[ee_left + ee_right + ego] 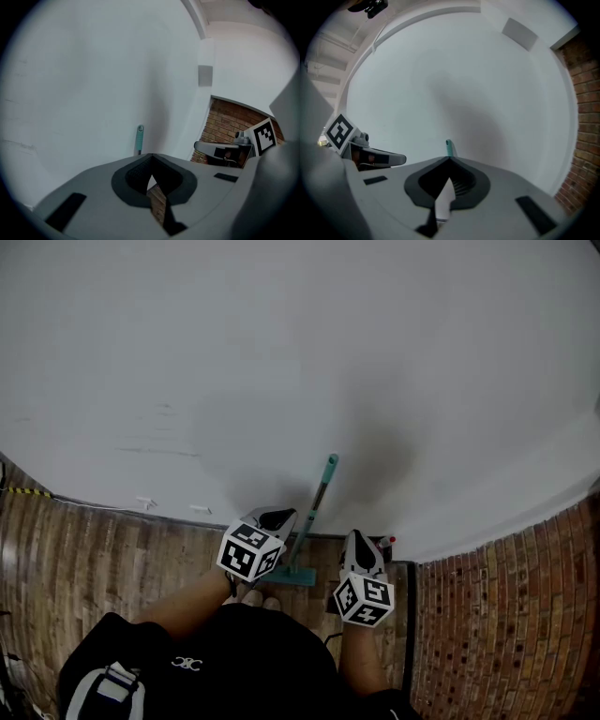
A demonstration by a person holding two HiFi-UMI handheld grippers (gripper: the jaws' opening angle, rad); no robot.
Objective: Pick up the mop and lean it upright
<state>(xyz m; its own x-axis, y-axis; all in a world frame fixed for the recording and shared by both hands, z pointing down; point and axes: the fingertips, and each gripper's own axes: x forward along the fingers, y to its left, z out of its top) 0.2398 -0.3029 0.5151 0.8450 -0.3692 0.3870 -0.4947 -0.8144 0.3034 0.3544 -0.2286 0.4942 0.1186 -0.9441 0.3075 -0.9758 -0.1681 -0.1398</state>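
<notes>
Mop (pixel 319 512) leans upright on the white wall (pixel 281 352), base on the wood floor (pixel 94 559), brick (pixel 487 615) at right – left gripper (pixel 270 519) and right gripper (pixel 361 545) flank it, jaws closed on nothing.

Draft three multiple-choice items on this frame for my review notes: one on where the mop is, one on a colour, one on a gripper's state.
1. Where is the mop?
A. Lying flat
B. Propped upright against the white wall
C. Hanging from a hook

2. What colour is the grip at the top of the mop's handle?
A. Teal
B. Red
C. Yellow

3. How do the jaws of the right gripper stand?
A. Wide apart
B. Shut on the mop's handle
C. Shut with nothing between them

Answers:
1 B: the head view shows the mop standing with its handle against the wall.
2 A: the grip is teal in all three views.
3 C: in the right gripper view the jaws meet, and the mop stands apart, beyond them.
</notes>
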